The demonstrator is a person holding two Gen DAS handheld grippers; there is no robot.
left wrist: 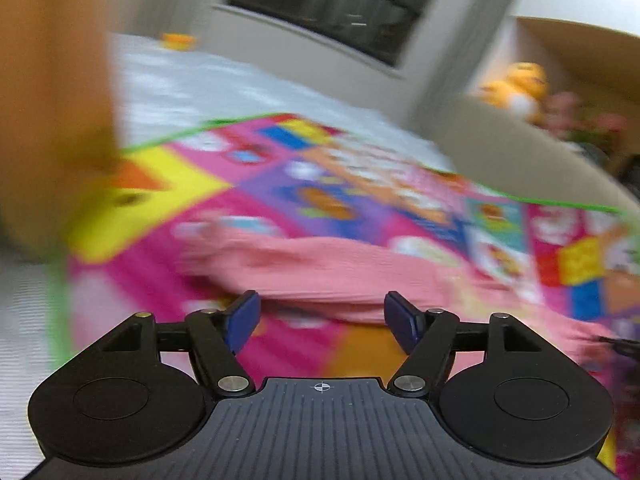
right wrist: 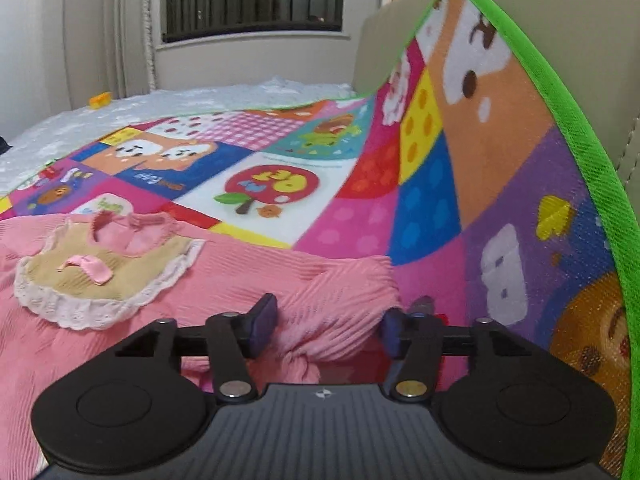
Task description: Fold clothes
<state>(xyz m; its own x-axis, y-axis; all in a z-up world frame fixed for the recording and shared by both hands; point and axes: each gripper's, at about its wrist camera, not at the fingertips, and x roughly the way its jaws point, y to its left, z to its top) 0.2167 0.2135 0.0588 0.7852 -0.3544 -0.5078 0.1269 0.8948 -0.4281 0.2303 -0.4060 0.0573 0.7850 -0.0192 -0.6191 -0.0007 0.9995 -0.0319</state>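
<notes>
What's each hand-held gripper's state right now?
Left hand-held gripper: open, holding nothing.
Right hand-held gripper: open around a bunch of the pink garment.

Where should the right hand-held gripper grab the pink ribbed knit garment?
Judging by its pose, the bunched sleeve end of the pink ribbed knit garment, lying between the open right hand-held gripper pads. Come in low from the near edge; the raised fold gives the pads something to pinch.

You are working over a bed with a white textured cover. A bright patchwork mat edged in green lies on it, its right side curling up against a beige headboard. A pink ribbed garment lies spread on the mat, and a small yellow object sits on the cover's far side.
</notes>
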